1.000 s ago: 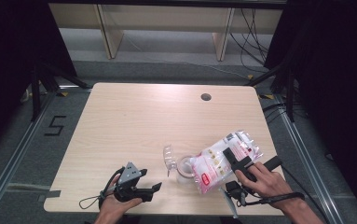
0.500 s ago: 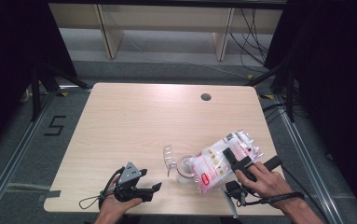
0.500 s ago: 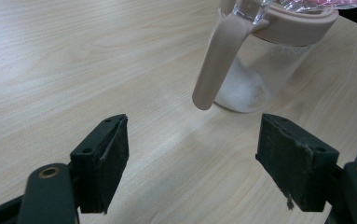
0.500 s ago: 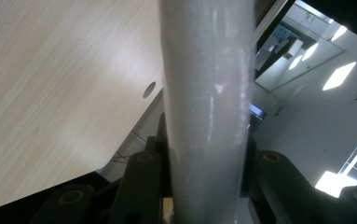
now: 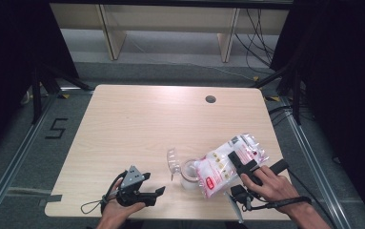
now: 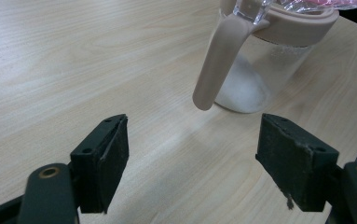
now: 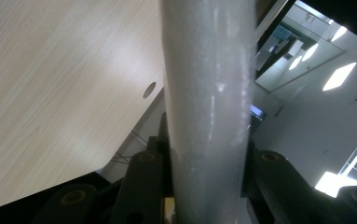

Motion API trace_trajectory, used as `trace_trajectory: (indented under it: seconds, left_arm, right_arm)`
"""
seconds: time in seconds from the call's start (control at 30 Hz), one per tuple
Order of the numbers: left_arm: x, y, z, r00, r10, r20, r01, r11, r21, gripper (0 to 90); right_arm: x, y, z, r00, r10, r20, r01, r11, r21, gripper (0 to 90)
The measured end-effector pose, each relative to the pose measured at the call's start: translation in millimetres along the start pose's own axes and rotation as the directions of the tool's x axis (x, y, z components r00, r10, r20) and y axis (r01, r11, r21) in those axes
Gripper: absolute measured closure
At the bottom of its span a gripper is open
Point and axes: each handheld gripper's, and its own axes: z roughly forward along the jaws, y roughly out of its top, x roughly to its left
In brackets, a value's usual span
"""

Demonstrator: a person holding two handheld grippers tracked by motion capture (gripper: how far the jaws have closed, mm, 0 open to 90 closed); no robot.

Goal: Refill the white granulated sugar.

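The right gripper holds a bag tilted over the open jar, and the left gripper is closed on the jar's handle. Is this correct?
Not quite. The left gripper is not closed on the handle: the left gripper view shows its jaws wide apart, short of the jar, with nothing between them. The rest stands: in the high view the right gripper holds the bag tilted over the jar.

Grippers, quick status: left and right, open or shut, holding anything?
Left gripper: open, holding nothing, jaws apart above the table short of the jar.
Right gripper: shut on the bag, tilted over the jar's mouth.
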Motion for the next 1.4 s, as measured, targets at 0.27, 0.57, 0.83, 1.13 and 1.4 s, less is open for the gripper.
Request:
trace_trajectory:
  seconds: [0.27, 0.57, 0.83, 1.13, 1.4]
  left_arm:
    - [0.0, 0.1, 0.0, 1.0, 0.0, -0.001, 0.0, 1.0, -0.001, 24.7]
    - [0.1, 0.0, -0.1, 1.0, 0.0, -0.002, 0.0, 1.0, 0.0, 24.7]
    - [0.1, -0.1, 0.0, 1.0, -0.002, -0.003, 0.002, 1.0, 0.001, 24.6]
    - [1.3, 0.5, -0.2, 0.9997, 0.023, 0.0, -0.023, 0.9997, 0.002, 24.6]
    - [0.0, 0.0, 0.0, 1.0, 0.0, -0.002, 0.0, 1.0, 0.0, 24.6]
  right_arm:
    - [-0.6, -0.3, 0.2, 1.0, 0.001, -0.001, -0.001, 1.0, 0.0, 74.0]
    - [-1.0, -0.5, 0.7, 1.0, 0.001, -0.001, -0.001, 1.0, -0.002, 74.5]
    - [-0.4, -0.5, 0.8, 1.0, 0.003, -0.001, -0.003, 1.0, -0.002, 75.1]
    - [-2.1, -0.8, 1.1, 1.0, -0.005, 0.0, 0.005, 1.0, -0.005, 75.6]
    - [-2.2, -1.0, 1.8, 1.0, -0.001, -0.004, 0.001, 1.0, -0.004, 76.2]
